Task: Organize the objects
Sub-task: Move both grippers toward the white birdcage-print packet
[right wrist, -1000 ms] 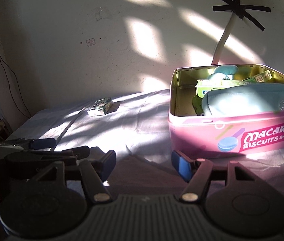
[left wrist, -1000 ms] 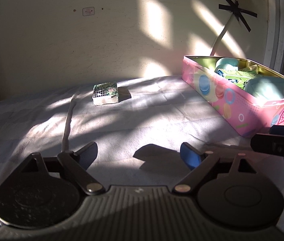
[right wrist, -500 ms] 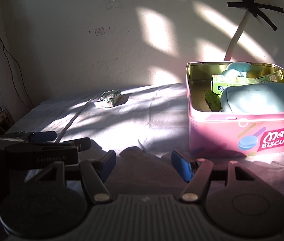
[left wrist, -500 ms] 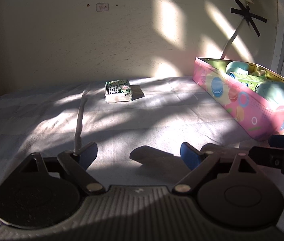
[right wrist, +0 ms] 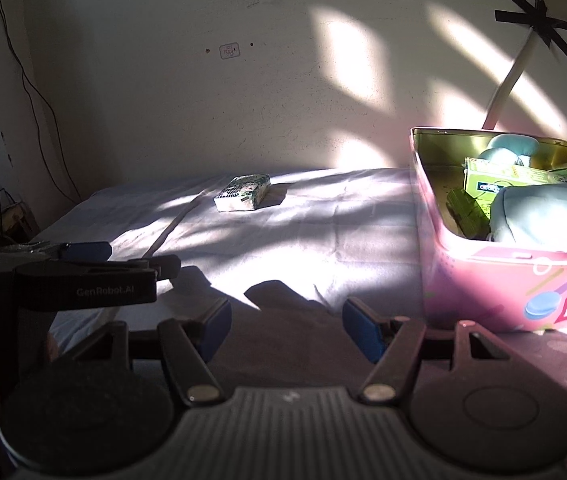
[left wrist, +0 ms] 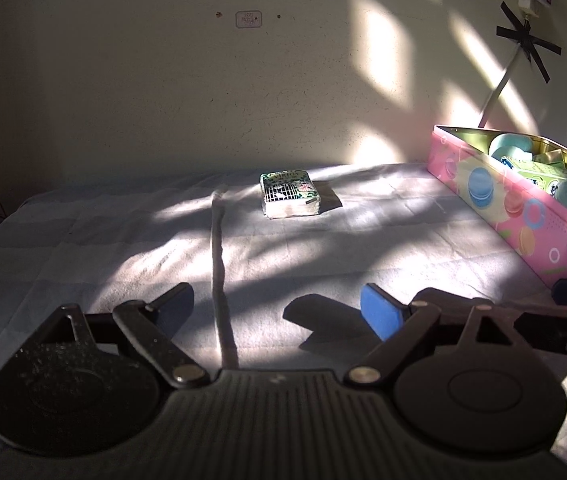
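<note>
Two hand-held grippers, both empty: left hand-held gripper (left wrist: 275, 312) jaws spread wide, right hand-held gripper (right wrist: 285, 330) jaws parted a bit less, nothing between either pair. Both hover low over the cloth-covered table (left wrist: 123, 240). Small patterned packet (left wrist: 289, 199) lies flat ahead, in a sun patch near the wall, well apart from both. Pink biscuit tin (right wrist: 483, 280) sits at right, lid off, holding green boxes (right wrist: 491, 182) and a pale blue pouch (right wrist: 551, 212).

Packet (left wrist: 289, 199) lies left of tin (left wrist: 495, 204)
</note>
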Motion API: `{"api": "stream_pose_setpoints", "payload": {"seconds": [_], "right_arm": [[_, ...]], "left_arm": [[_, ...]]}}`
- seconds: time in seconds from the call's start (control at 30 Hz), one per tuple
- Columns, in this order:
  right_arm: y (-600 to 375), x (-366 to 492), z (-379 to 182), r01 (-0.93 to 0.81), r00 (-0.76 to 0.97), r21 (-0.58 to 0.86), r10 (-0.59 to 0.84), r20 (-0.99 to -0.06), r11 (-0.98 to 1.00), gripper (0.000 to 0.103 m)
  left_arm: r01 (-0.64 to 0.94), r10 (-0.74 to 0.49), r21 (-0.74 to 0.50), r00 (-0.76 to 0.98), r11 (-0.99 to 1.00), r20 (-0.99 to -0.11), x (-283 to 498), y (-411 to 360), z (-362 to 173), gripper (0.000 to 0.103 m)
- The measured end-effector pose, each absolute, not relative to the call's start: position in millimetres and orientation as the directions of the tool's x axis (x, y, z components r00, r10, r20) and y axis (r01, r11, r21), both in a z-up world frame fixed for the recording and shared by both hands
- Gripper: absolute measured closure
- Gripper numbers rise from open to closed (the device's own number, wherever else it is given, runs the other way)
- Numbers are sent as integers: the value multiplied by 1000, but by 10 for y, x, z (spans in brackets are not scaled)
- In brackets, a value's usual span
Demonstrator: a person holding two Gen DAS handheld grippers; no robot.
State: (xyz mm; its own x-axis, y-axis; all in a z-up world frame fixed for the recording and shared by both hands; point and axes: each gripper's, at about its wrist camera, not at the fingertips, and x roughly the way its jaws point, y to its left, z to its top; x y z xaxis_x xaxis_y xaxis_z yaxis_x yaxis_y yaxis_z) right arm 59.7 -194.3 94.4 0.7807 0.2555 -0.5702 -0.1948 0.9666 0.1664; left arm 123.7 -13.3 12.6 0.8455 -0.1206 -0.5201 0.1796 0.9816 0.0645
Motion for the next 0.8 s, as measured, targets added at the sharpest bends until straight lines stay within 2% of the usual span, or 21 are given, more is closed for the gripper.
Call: {"api": "stream_pose_setpoints", "payload": {"seconds": [0.27, 0.8], "right_arm": [[-1650, 748, 923, -245, 768, 142, 282, -575, 959, 39], [-1149, 1058, 896, -340, 737, 93, 327, -591, 936, 39]], "left_arm": [[114, -64, 65, 853, 991, -517, 1406, 147, 136, 8], [40, -29, 10, 848, 999, -530, 1558, 440, 85, 8]]}}
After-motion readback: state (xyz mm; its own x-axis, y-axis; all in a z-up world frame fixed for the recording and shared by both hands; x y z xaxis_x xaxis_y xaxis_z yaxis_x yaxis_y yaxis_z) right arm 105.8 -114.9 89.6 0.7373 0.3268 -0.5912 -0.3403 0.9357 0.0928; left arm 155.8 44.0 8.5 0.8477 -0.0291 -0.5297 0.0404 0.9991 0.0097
